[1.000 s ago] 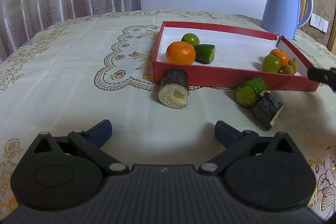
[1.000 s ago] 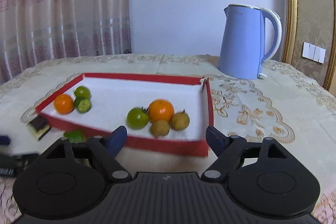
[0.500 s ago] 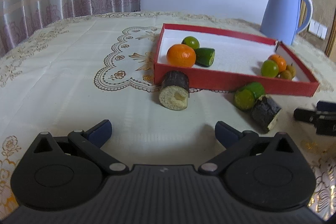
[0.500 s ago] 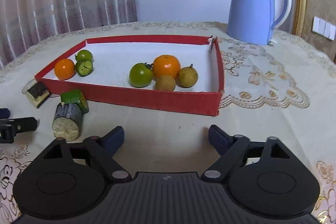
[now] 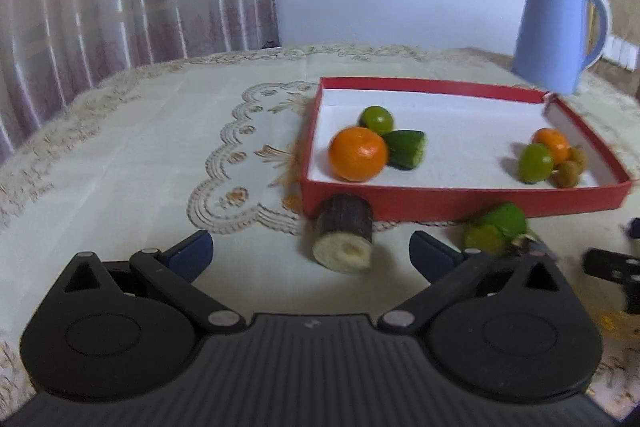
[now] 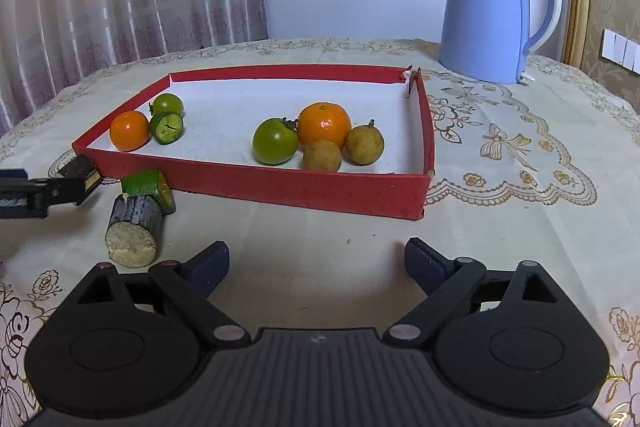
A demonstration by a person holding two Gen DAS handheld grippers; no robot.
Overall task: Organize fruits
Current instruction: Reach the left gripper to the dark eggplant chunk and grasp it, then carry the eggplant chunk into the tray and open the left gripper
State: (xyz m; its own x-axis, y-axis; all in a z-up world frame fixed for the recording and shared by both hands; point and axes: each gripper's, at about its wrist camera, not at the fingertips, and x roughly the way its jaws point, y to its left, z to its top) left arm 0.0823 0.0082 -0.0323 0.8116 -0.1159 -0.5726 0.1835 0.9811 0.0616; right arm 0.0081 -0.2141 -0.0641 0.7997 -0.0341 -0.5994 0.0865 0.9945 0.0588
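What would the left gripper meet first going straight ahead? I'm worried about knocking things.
Probably the dark-skinned cut piece lying just ahead between the open jaws of the left gripper, then the red tray wall; depth is uncertain.

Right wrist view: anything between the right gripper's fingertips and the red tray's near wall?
Nothing: only bare cream tablecloth lies between the open right gripper and the red tray, seen in the right wrist view.

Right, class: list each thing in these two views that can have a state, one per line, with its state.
Left gripper: open, empty.
Right gripper: open, empty.
Red tray: open-topped, holding fruit.
Blue kettle: upright, lid shut.
Sugarcane piece: cut, lying on its side outside the tray.
Second sugarcane piece: cut, lying against the tray wall.
Cucumber piece: cut, outside the tray.
Green tomato: whole, in the tray.
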